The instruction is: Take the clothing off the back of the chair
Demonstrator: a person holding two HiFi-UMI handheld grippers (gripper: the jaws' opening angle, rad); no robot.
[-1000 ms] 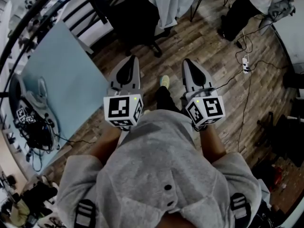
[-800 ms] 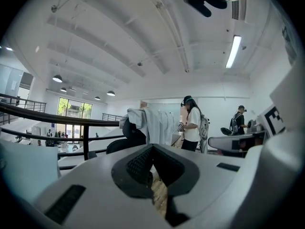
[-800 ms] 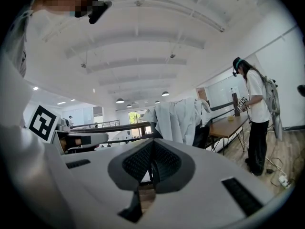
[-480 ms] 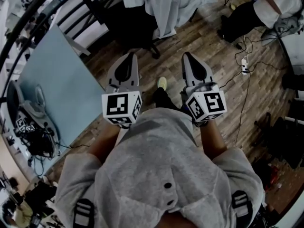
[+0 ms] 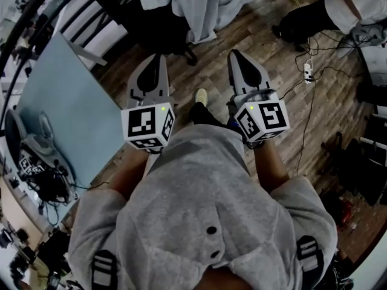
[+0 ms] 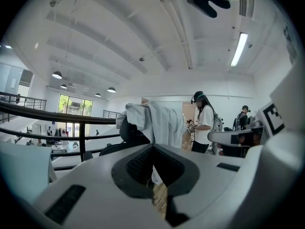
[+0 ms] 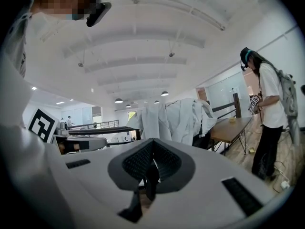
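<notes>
A pale garment [image 5: 202,2] hangs over the back of a black office chair [image 5: 163,32] at the top of the head view, on a wooden floor. Both grippers are held level in front of me and point at it from a short way off, touching nothing. My left gripper [image 5: 155,62] is shut and empty; ahead of its jaws the garment [image 6: 155,123] hangs over the dark chair back [image 6: 129,133]. My right gripper [image 5: 236,56] is shut and empty too, and the garment [image 7: 176,120] fills the middle of the right gripper view beyond its tips [image 7: 152,144].
A light-blue tabletop [image 5: 66,119] lies at my left beside a black railing [image 5: 91,11]. Cables and a power strip [image 5: 307,71] lie on the floor at right. A person [image 7: 269,113] stands near a wooden table [image 7: 233,128] at right.
Both grippers have moved forward toward the chair, side by side and still shut. The chair and garment sit closer and lower in the head view.
</notes>
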